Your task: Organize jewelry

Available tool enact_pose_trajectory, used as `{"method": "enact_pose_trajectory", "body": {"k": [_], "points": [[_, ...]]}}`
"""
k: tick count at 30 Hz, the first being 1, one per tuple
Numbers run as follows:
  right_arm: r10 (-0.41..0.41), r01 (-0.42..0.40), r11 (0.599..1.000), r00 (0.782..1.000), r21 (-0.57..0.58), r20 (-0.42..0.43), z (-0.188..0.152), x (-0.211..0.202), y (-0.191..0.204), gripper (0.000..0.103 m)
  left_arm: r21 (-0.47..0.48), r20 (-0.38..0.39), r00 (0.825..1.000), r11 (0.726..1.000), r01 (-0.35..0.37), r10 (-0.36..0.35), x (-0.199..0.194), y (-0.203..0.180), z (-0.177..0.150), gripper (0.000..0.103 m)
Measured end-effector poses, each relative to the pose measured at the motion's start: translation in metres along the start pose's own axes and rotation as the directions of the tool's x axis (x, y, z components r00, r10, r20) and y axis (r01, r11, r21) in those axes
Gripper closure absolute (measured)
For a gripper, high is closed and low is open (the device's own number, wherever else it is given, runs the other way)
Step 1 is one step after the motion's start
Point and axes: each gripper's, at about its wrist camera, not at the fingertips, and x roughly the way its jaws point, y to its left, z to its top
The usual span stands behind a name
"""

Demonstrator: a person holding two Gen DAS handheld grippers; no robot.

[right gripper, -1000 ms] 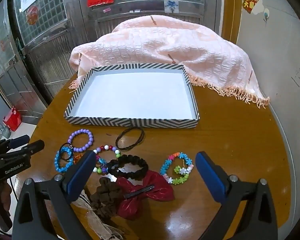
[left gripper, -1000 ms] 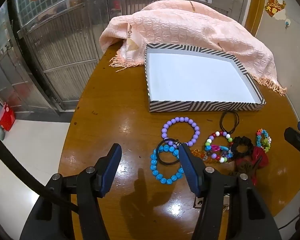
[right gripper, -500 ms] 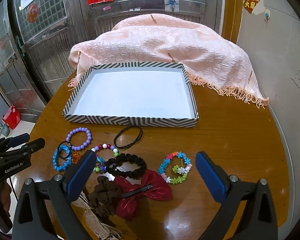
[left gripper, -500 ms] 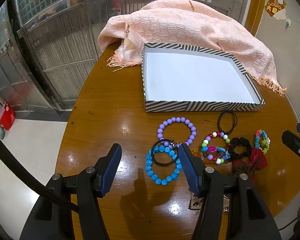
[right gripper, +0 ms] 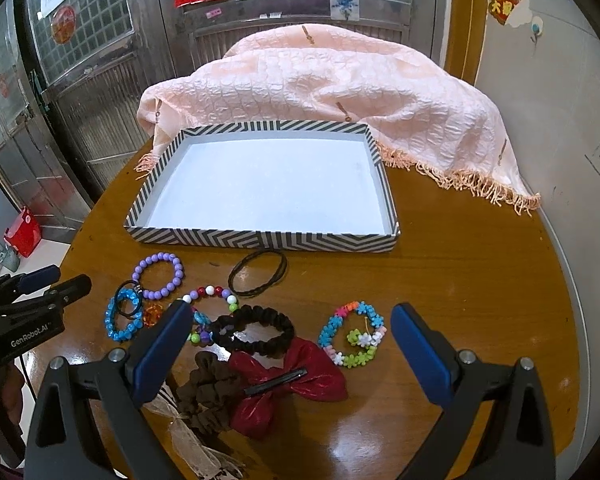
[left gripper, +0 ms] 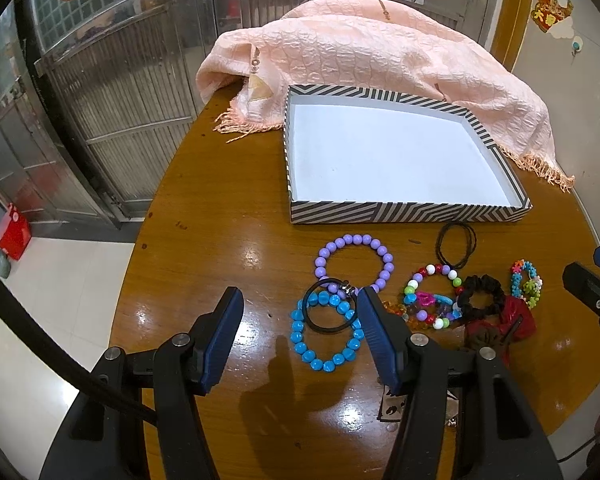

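**Both grippers spread above the jewelry, tray bare**

The left hand-held gripper [left gripper: 300,336] hangs over the round wooden surface [left gripper: 204,216] with its blue pads spread wide and nothing between them. Just ahead of its right finger lies a blue bead bracelet [left gripper: 326,332], with a thin black ring [left gripper: 329,306] lying across its far part. Beyond that ring, touching it, sits a purple bead bracelet [left gripper: 354,262]. To the right of this gripper's right finger lie a multicolored bead bracelet [left gripper: 432,296], a black scrunchie [left gripper: 482,296] and a red bow [left gripper: 516,318]; farther ahead of those lies a loop of thin black hair ties [left gripper: 457,244].

The right hand-held gripper [right gripper: 292,354] is also spread wide, holding nothing. Between its two fingers, on the surface, lie the black scrunchie [right gripper: 254,330], the red bow [right gripper: 292,380] with a dark clip across it, and a flower bead bracelet [right gripper: 352,334] closer to the right finger. A brown scrunchie [right gripper: 208,392] lies beside its left finger, partly under the bow. Ahead of the gap are the black hair ties [right gripper: 258,272], and off to the left of the left finger the purple bracelet [right gripper: 160,274] and blue bracelet [right gripper: 122,320].

Well ahead of both grippers stands a shallow striped tray [right gripper: 260,238] with a white floor; none of the jewelry lies in it. A peach fringed cloth [right gripper: 340,92] is heaped behind the tray, touching its far edge.
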Motion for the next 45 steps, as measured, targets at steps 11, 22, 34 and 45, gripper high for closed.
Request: {"method": "enact_pose_trajectory", "body": {"k": [11,22,34,45], "points": [[-0.012,0.012,1.0,1.0,-0.015,-0.014,0.001,0.003,0.003,0.002,-0.004,-0.002,1.0,1.0,0.001,-0.001,0.001,0.002,0.001,0.046],[-0.008,0.008,1.0,1.0,-0.019,-0.002,0.001,0.007,0.005,0.002,-0.007,-0.007,1.0,1.0,0.0,0.0,0.005,0.003,0.002,0.046],[-0.001,0.0,1.0,0.999,-0.009,-0.035,0.001,0.014,0.003,0.002,-0.009,-0.015,1.0,1.0,0.002,-0.002,0.009,0.004,0.002,0.046],[0.004,-0.005,1.0,0.999,-0.012,-0.042,0.001,0.019,0.002,0.002,-0.014,-0.03,1.0,1.0,0.001,-0.001,0.013,0.007,-0.001,0.046]]}}
